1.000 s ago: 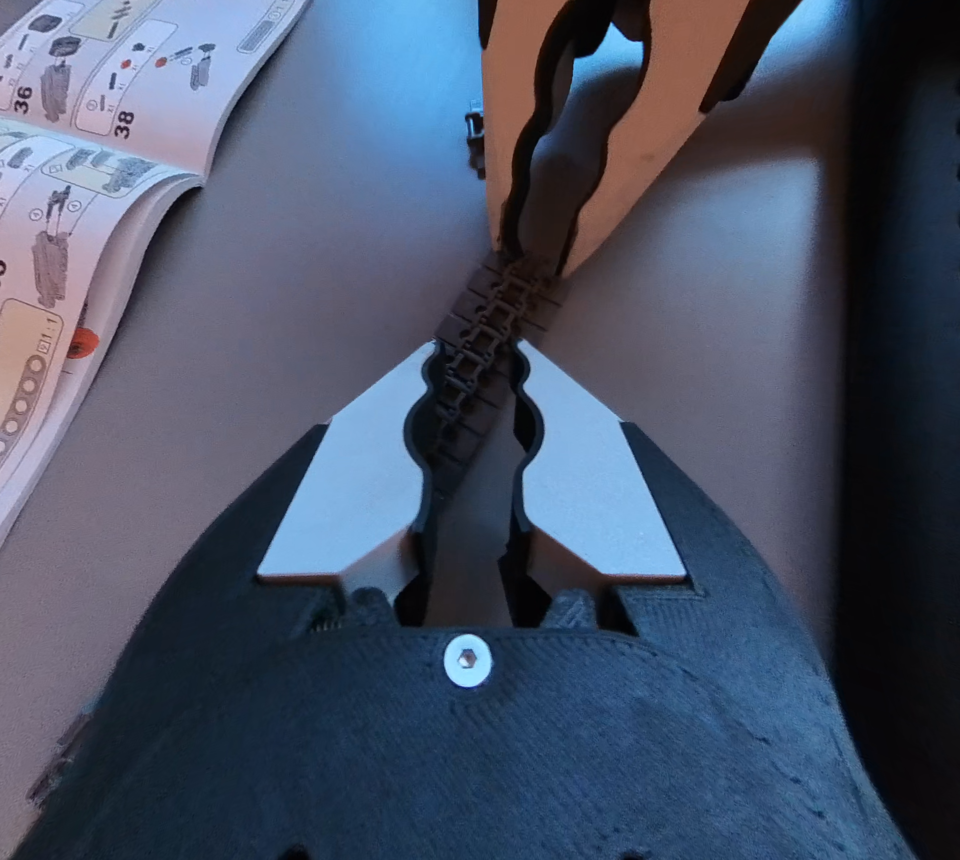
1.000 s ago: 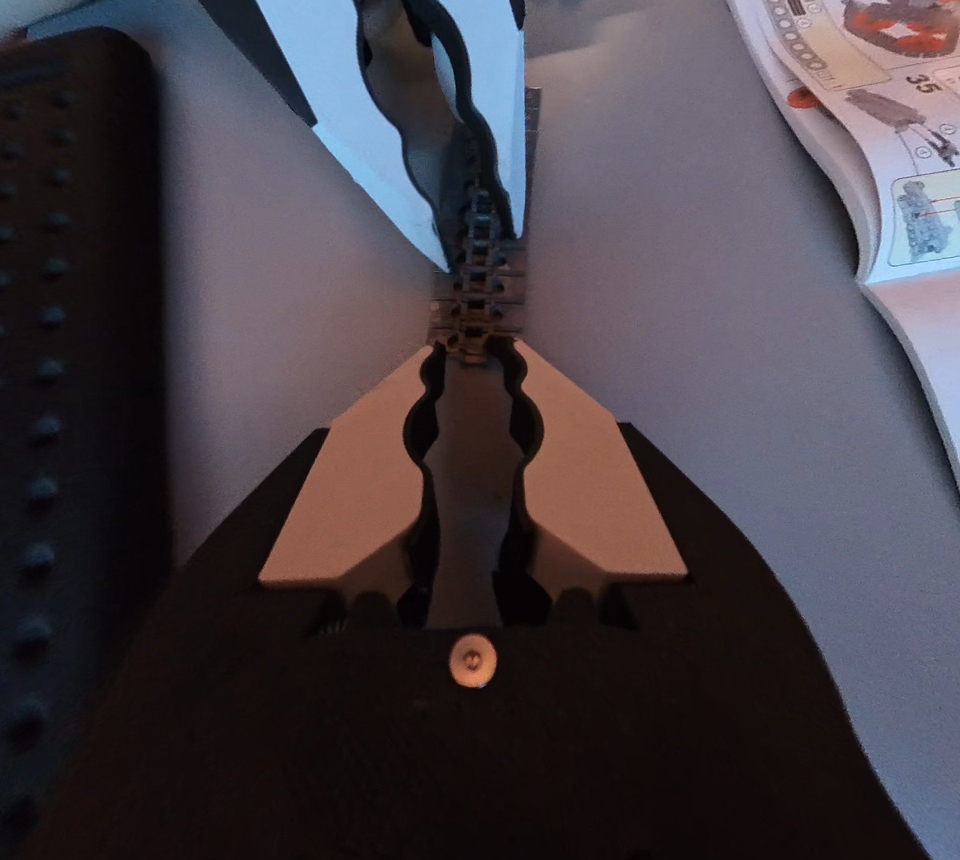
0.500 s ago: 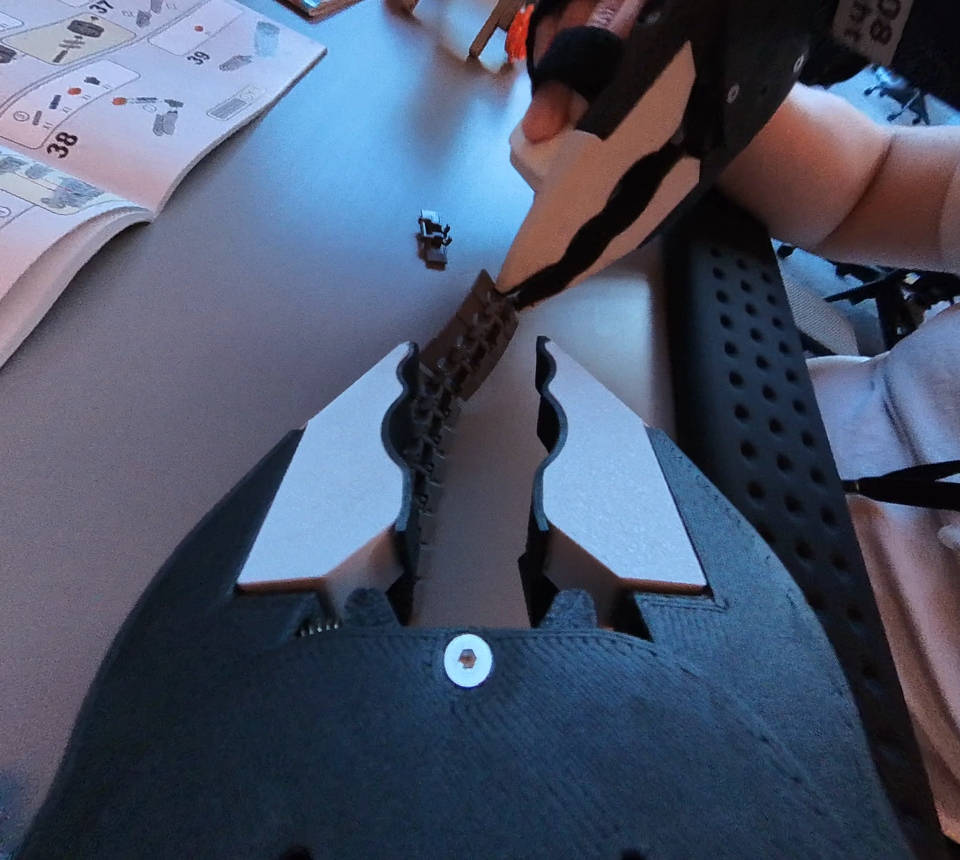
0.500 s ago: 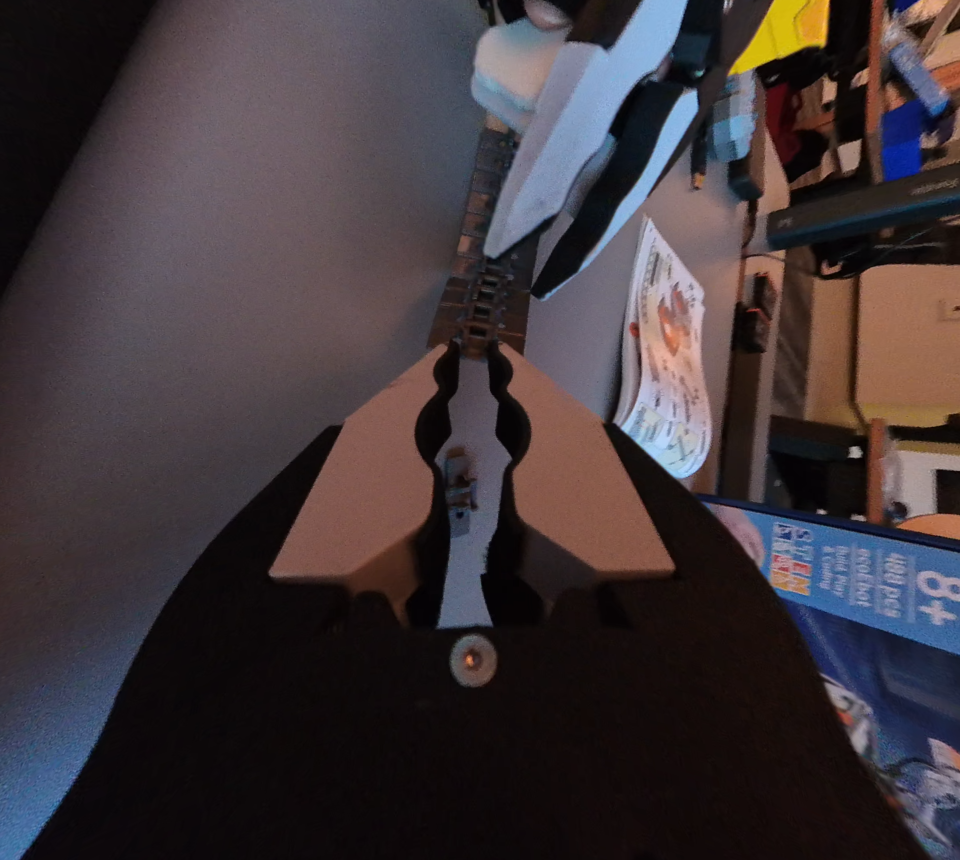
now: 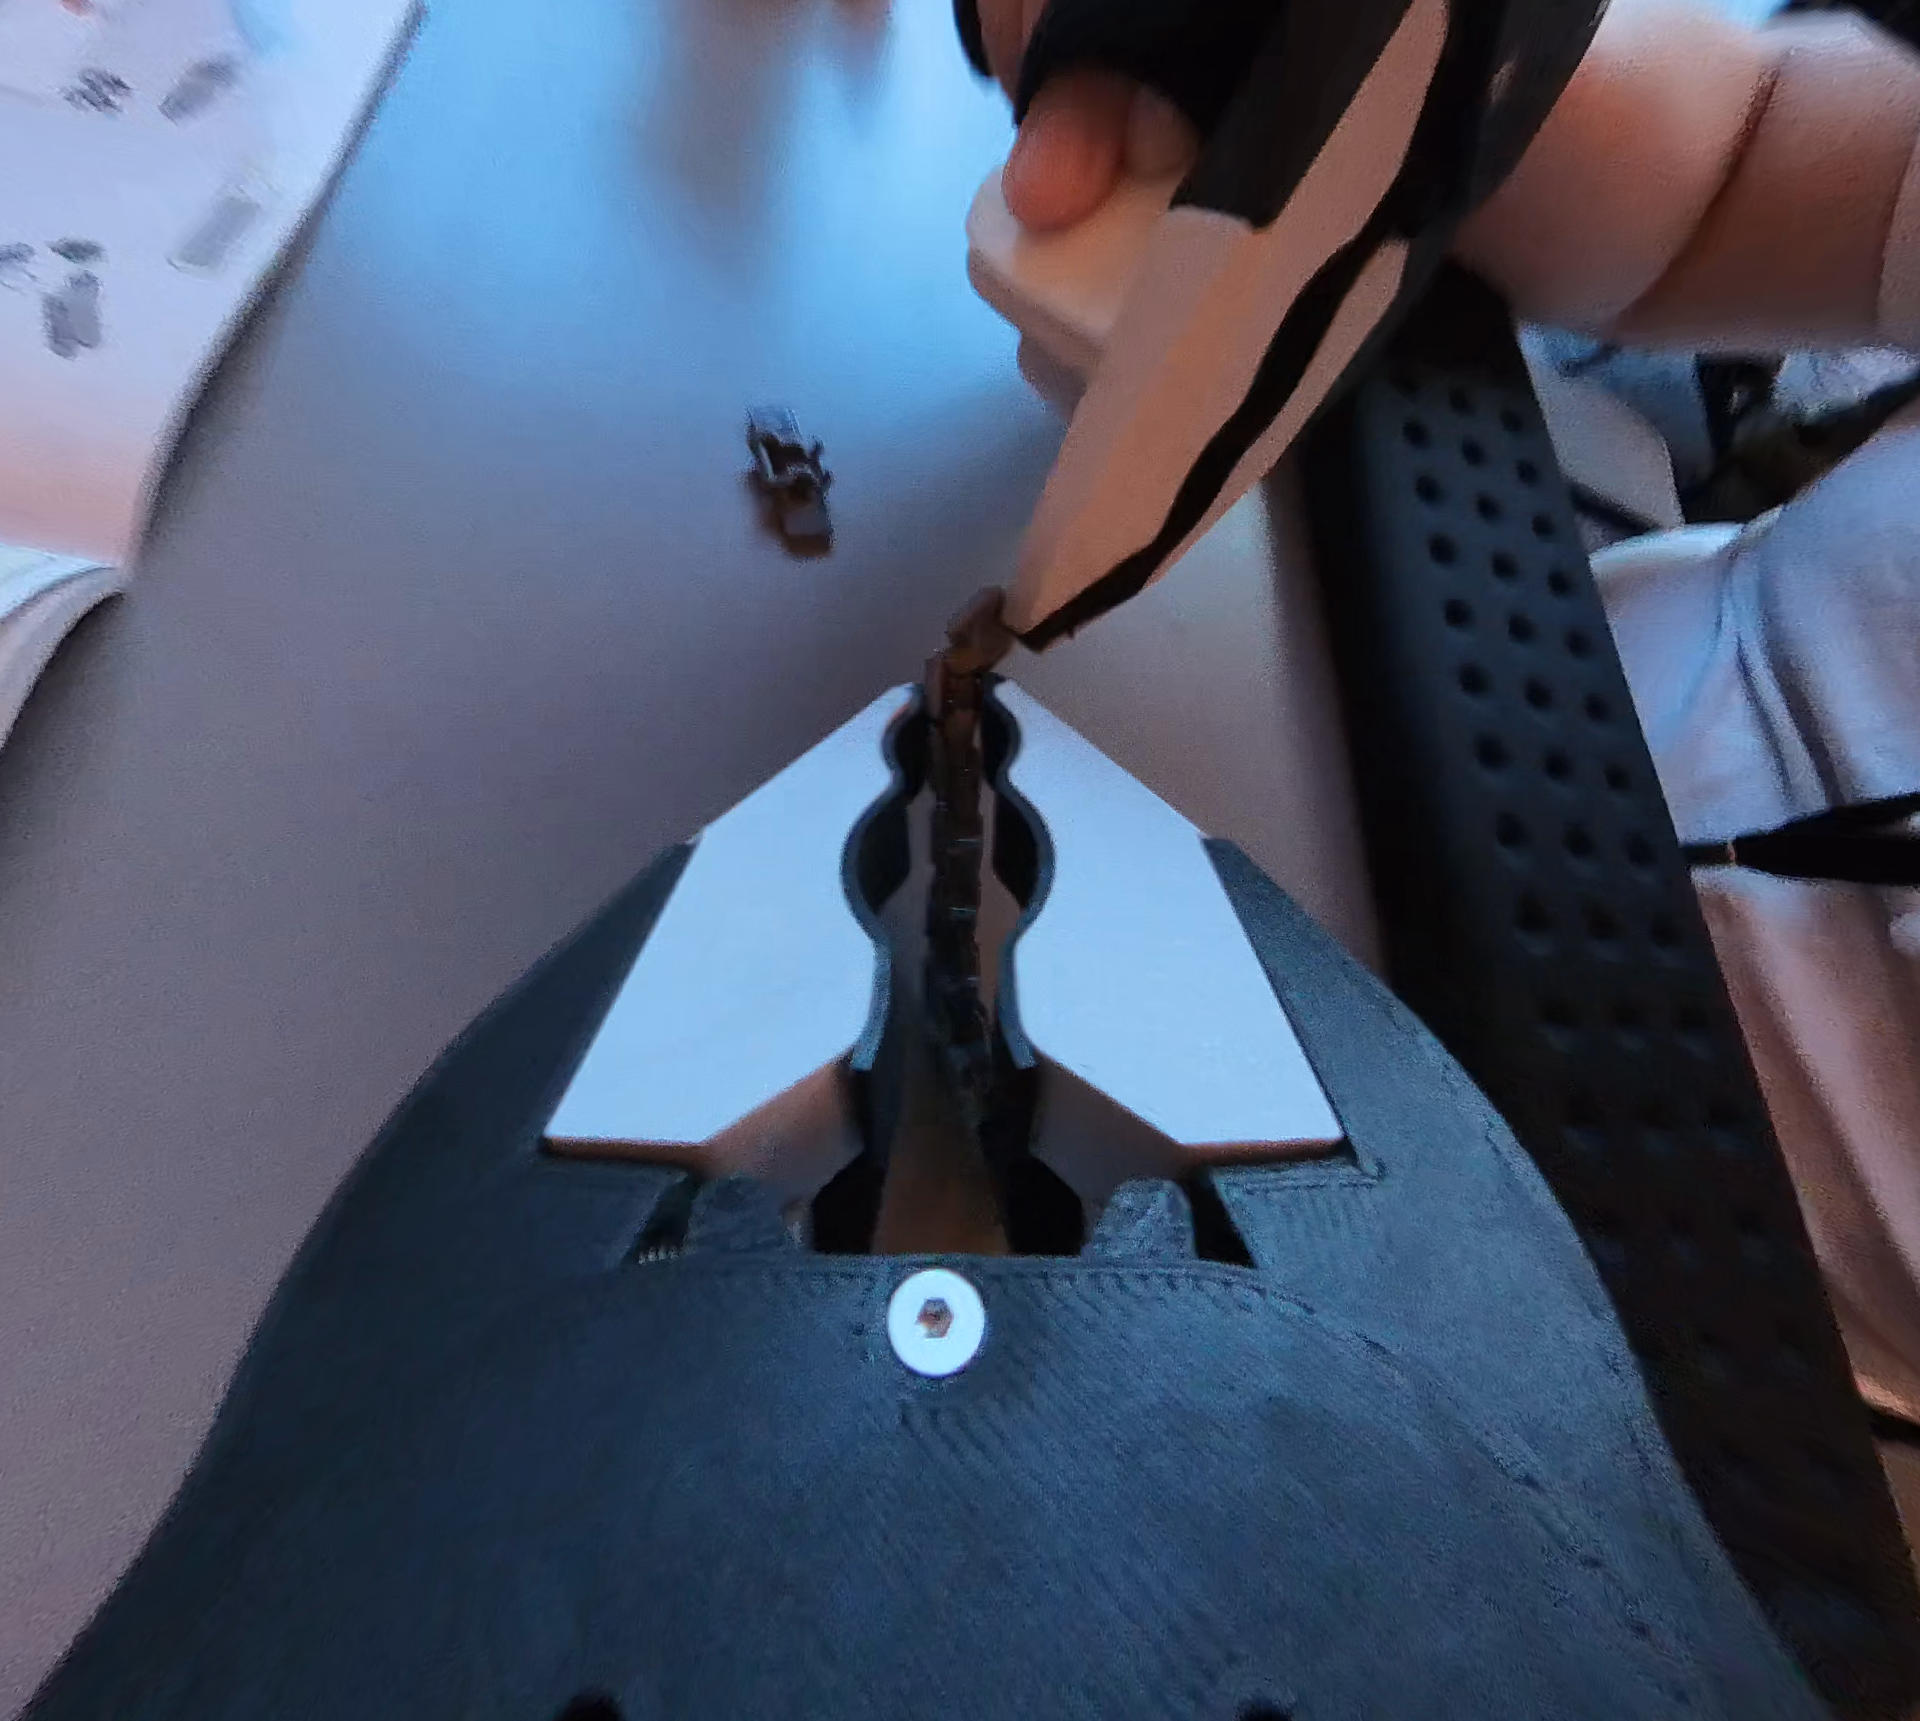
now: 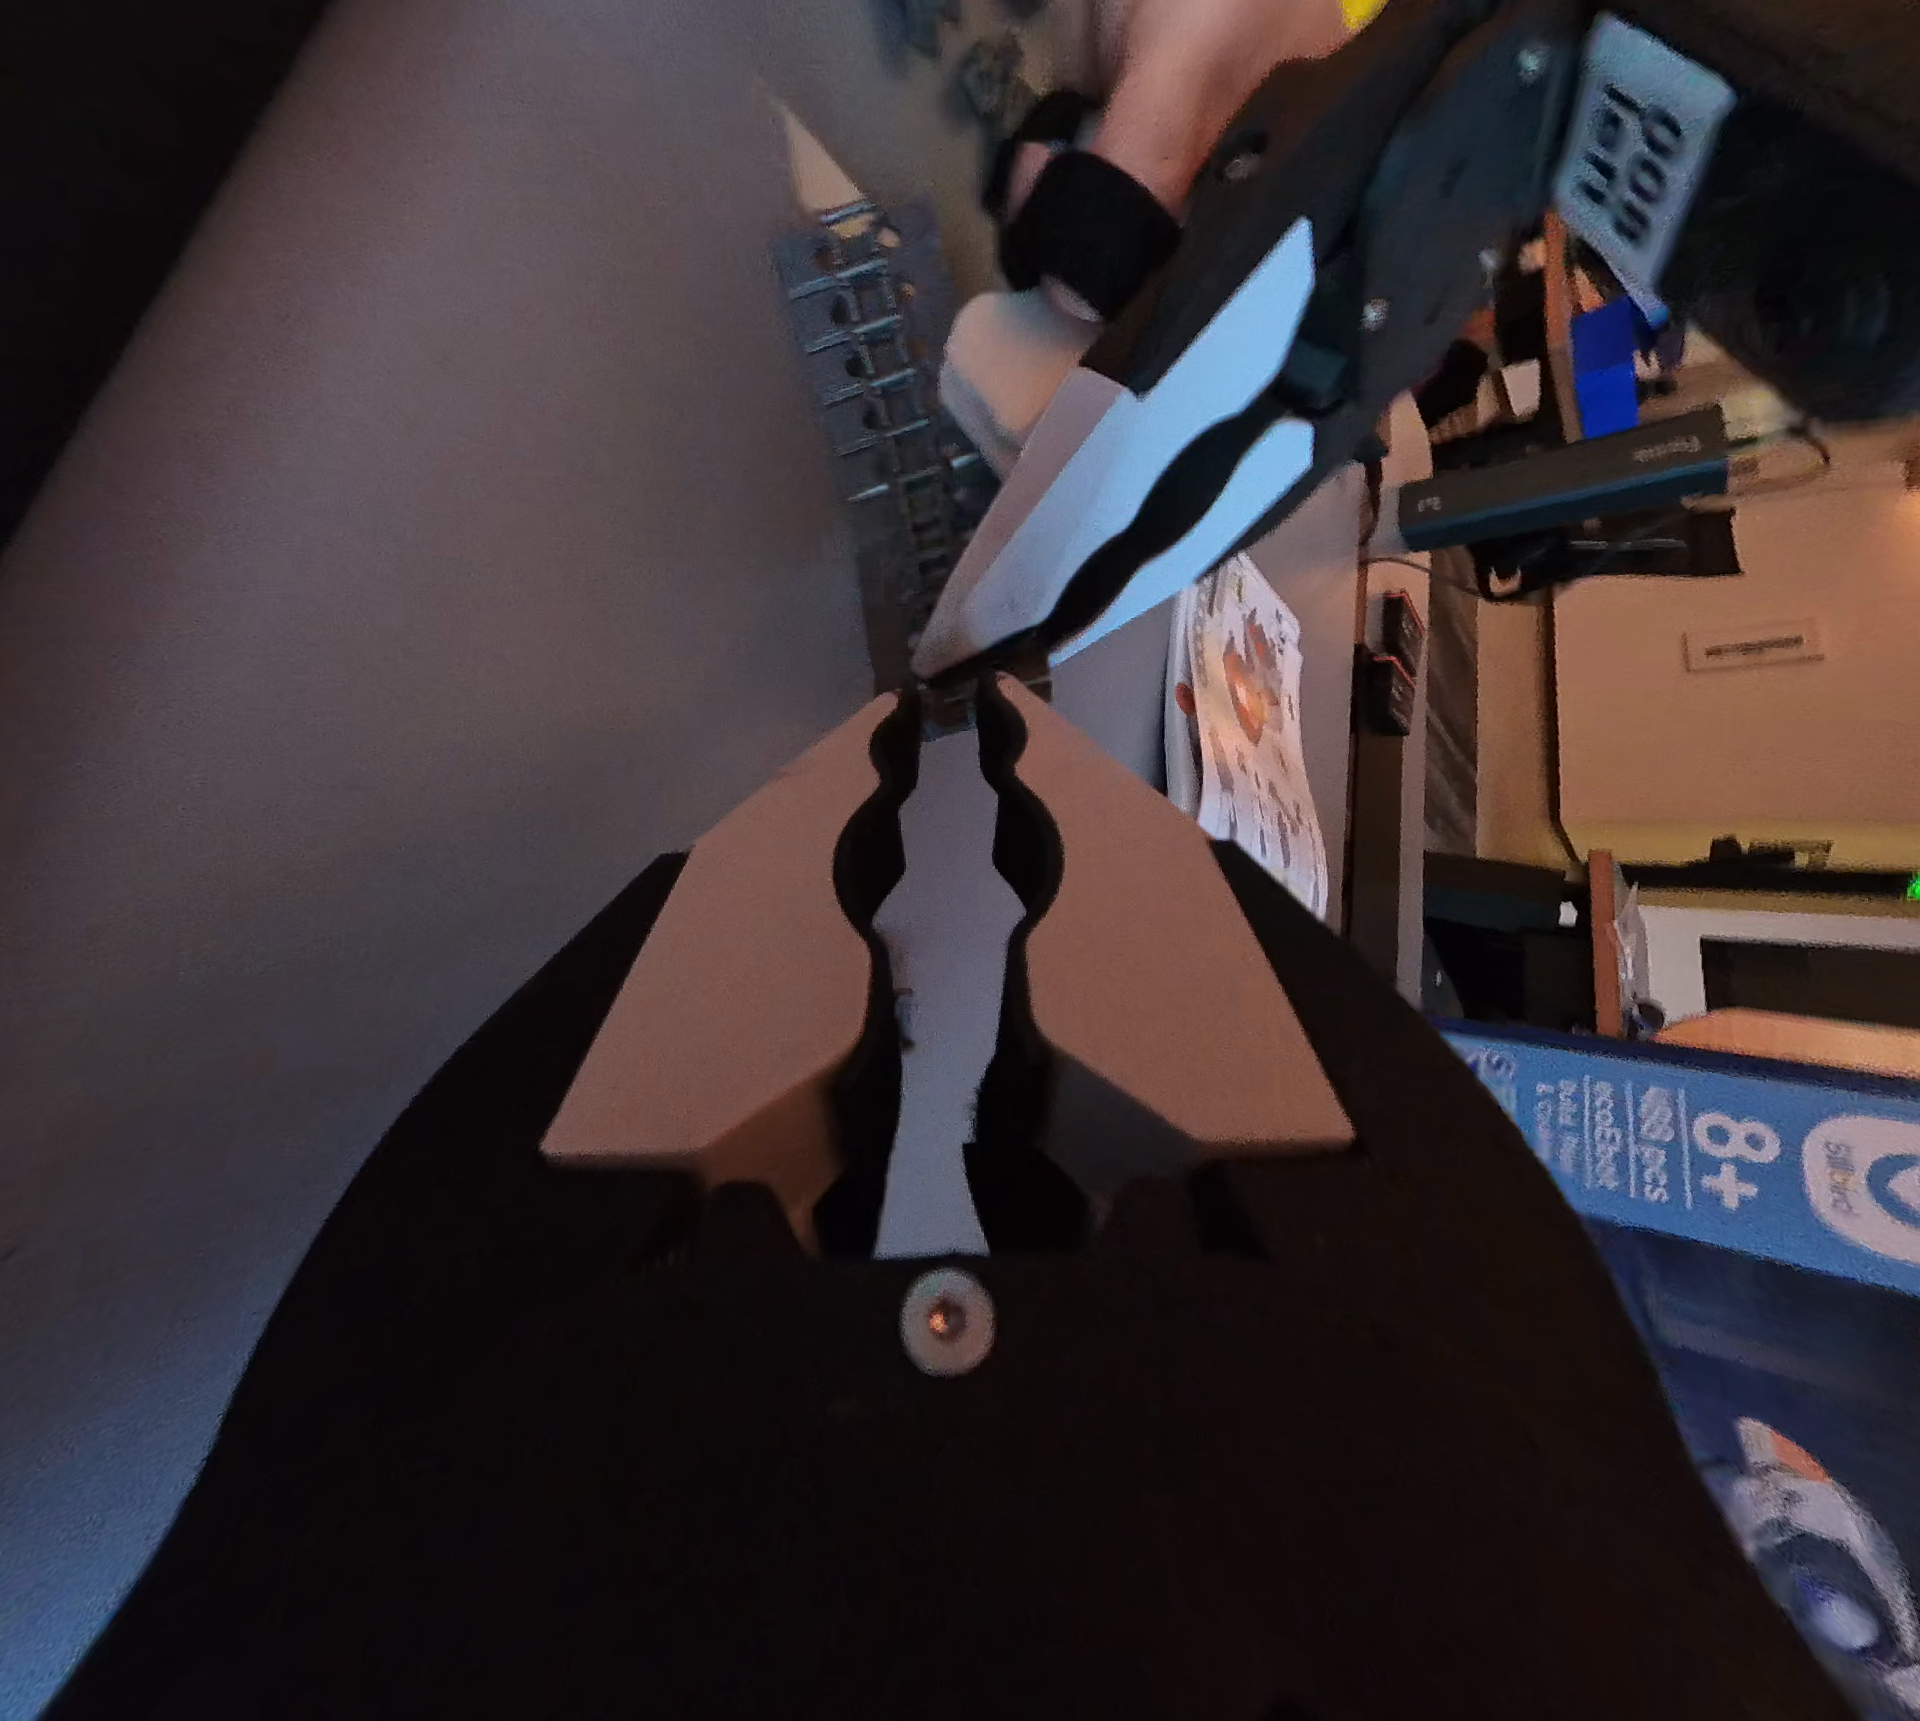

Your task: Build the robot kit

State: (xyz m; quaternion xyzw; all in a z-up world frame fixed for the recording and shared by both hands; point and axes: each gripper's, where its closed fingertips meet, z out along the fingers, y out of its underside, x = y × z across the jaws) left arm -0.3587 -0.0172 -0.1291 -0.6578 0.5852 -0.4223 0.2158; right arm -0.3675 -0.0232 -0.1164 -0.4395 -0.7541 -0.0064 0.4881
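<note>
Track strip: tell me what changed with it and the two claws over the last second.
The track strip was lifted off the grey table and turned edge-on. The left claw, open half a second ago, has shut on it, and the right claw rolled sideways, so the room now shows in its view. Unchanged: the right claw still pinches the strip's end, and the small loose link remains on the table.

Print on blue box (image 6: 1704,1162), gripper sticker (image 6: 1636,149).
</note>
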